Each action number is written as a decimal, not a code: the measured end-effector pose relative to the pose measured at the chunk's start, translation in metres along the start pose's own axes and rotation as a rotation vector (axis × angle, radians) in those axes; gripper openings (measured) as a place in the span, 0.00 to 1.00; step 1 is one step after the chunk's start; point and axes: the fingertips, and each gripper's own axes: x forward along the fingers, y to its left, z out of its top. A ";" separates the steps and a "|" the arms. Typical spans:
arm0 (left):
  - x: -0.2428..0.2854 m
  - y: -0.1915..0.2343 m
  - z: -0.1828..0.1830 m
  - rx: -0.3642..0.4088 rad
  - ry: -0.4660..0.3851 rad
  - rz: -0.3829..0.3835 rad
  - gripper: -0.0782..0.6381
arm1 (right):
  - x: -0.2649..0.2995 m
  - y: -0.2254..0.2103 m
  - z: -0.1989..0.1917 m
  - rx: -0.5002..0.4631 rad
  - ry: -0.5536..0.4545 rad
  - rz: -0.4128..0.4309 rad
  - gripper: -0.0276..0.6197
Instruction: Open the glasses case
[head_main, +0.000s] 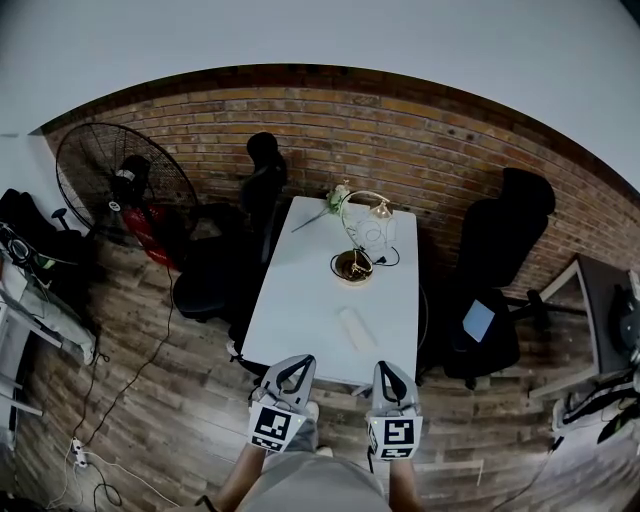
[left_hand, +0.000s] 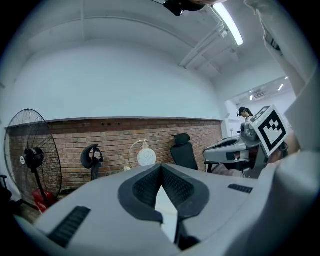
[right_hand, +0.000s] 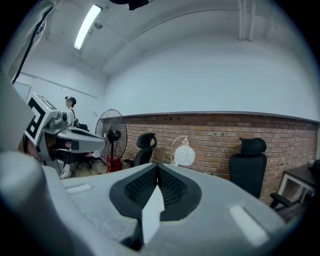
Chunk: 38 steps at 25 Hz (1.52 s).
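Glasses case (head_main: 356, 328), white and oblong, lies flat on the white rectangular bench (head_main: 300, 300), in the lower middle of the head view, nearer the bench's bottom edge than its top. Just below that edge, the left hand-held gripper (head_main: 293, 362) and the right hand-held gripper (head_main: 388, 368) sit side by side at the bottom centre of the frame, both pointing up the frame toward the bench and both apart from the case. The case is slightly closer to the right one. In the left gripper view the left hand-held gripper (left_hand: 161, 167) is clenched, pads meeting at the tips with nothing between them. The right hand-held gripper (right_hand: 158, 167) is likewise clenched on nothing. Higher on the bench stands an arched lamp with a round gold base (head_main: 353, 266), and a pale flower (head_main: 336, 196) lies at the top edge. A black standing fan (head_main: 122, 180) fills the upper left.
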 end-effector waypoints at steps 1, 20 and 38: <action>0.004 0.004 0.000 -0.002 0.000 -0.003 0.11 | 0.005 -0.002 0.000 0.002 0.004 -0.006 0.05; 0.083 0.073 -0.001 -0.019 -0.013 -0.059 0.11 | 0.099 -0.024 0.010 -0.005 0.028 -0.063 0.05; 0.150 0.123 0.007 -0.068 -0.058 -0.139 0.11 | 0.158 -0.042 0.033 -0.051 0.069 -0.139 0.05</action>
